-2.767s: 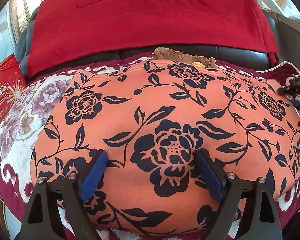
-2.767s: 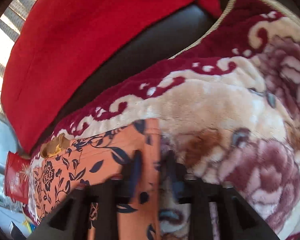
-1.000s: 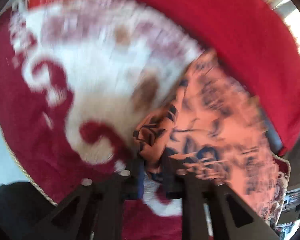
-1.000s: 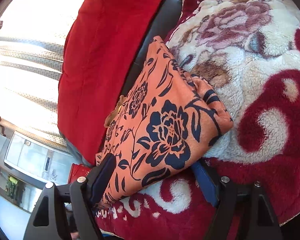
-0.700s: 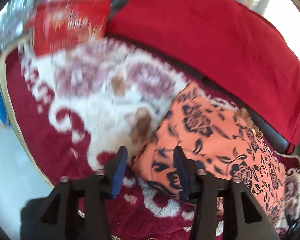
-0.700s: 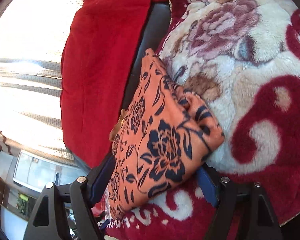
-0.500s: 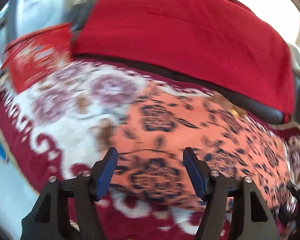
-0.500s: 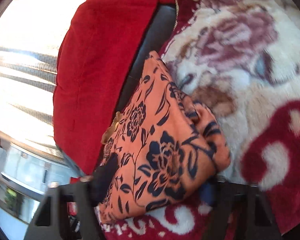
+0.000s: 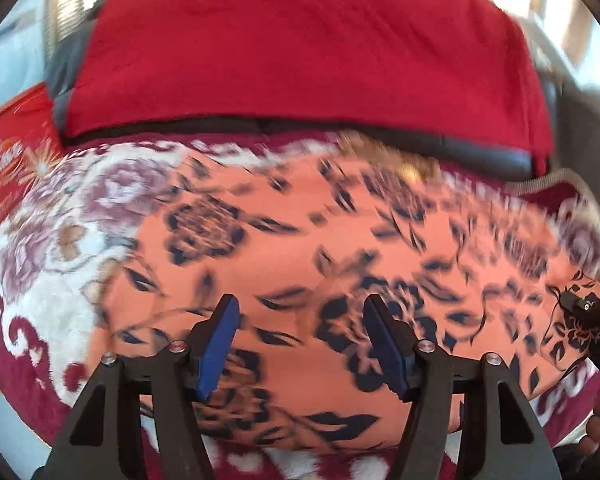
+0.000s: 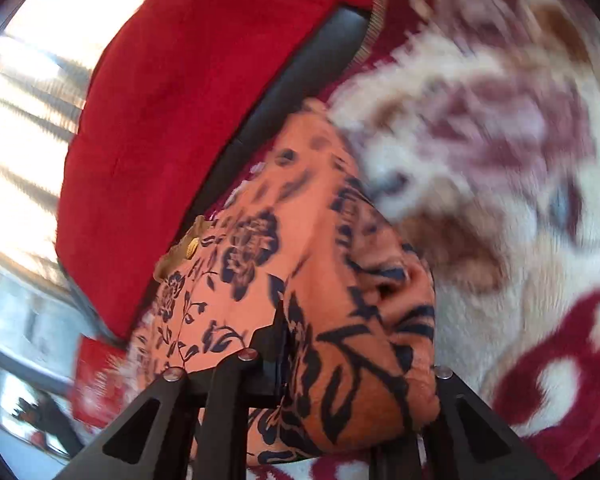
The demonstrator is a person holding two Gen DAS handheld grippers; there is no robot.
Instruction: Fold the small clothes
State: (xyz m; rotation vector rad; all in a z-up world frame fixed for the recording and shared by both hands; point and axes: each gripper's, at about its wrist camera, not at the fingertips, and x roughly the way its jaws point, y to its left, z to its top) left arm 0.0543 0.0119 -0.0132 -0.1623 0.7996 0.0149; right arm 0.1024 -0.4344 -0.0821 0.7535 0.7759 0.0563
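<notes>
An orange garment with dark blue flowers lies folded on a plush red and white floral blanket. My left gripper is open and empty, its blue pads hovering over the garment's near edge. My right gripper has its jaws around the garment's bunched right end; the cloth fills the gap and covers the right finger. The right gripper also shows at the right edge of the left wrist view, at the garment's end.
A red cushion leans on the black sofa back behind the blanket. A red printed bag stands at the left. A tan frilled cloth peeks out at the garment's far edge. Bright curtains are behind.
My left gripper opened, let go of the garment's left corner and swung round over its middle. My right gripper pushed onto the garment's right end and its jaws narrowed around the cloth.
</notes>
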